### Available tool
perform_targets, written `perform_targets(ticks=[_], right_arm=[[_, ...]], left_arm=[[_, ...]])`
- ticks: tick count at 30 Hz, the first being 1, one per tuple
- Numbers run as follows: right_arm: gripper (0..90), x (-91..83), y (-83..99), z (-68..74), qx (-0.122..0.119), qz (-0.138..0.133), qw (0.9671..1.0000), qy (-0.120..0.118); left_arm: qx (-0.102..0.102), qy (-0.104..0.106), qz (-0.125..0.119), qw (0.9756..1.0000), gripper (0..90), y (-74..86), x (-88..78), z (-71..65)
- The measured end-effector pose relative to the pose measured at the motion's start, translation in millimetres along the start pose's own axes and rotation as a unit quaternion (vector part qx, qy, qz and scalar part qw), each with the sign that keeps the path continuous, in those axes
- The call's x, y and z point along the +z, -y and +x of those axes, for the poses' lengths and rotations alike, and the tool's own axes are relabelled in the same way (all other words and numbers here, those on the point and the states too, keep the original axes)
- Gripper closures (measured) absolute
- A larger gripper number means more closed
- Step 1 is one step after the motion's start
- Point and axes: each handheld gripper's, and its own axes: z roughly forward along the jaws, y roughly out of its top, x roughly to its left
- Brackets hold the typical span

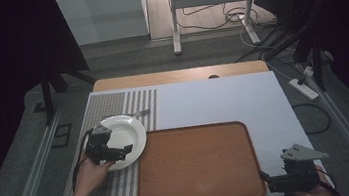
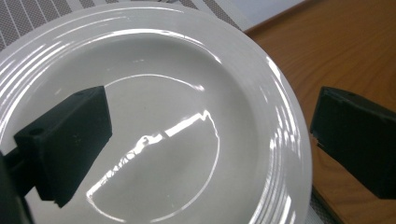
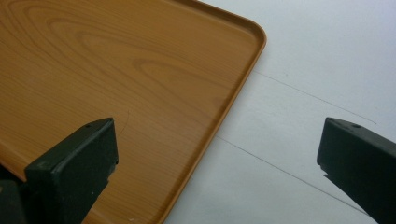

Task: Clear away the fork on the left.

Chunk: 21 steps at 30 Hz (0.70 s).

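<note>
Left gripper (image 1: pixel 127 149): we find it over the near part of the white plate, jaws set wide apart and clamped on nothing. In the left gripper view (image 2: pixel 212 149) one jaw stands over the plate's well, the other beyond its rim, over the wooden tray.

White plate (image 1: pixel 125 134): we record it directly beneath the left gripper, resting on the striped mat. Its rim nearest the tray lies between the two jaws (image 2: pixel 285 121). Whether either jaw touches the plate we cannot tell.

Striped mat (image 1: pixel 108 106): grey and white bands, under the plate and extending beyond and behind the left gripper.

Utensil (image 1: pixel 141 113): a small metallic item just past the plate's far rim, away from the left gripper; too small for us to identify.

Wooden tray (image 1: pixel 198 163): it lies between the two grippers, its edge touching or just under the plate rim.

Right gripper (image 1: pixel 273 182): we find it at the near corner of the tray, jaws wide apart and holding nothing. In the right gripper view (image 3: pixel 217 163) one jaw stands over the tray surface (image 3: pixel 140 74), the other over the pale table cover (image 3: pixel 317 70), the tray's raised edge running between them.

Markings: we read no brand, label or writing on any item; only faint thin lines cross the table cover ahead of the right gripper.
</note>
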Motion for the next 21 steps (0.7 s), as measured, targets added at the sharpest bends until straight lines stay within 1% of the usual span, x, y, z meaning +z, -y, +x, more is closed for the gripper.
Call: perform_targets(ticks=[8, 12, 18, 21], right_arm=[[0.0, -0.2, 0.1, -0.5, 0.002, -0.002, 1.0, 0.001], [0.0, 0.0, 0.1, -0.2, 0.002, -0.001, 1.0, 0.001], [0.0, 0.0, 0.0, -0.1, 0.0, 0.001, 1.0, 0.0], [0.0, 0.2, -0.1, -0.1, 0.0, 0.001, 1.0, 0.0]], left_arm=[[0.001, 0.002, 0.006, 1.0, 0.1, -11.8, 12.9, 10.4], [0.002, -0.001, 0.008, 1.0, 0.1, -17.7, 18.4, 14.4], [-0.003, 0.006, 0.008, 0.9999, 0.0, -26.4, 28.2, 21.5], [0.0, 0.005, 0.01, 0.9999, 0.0, -31.3, 33.3, 23.6]])
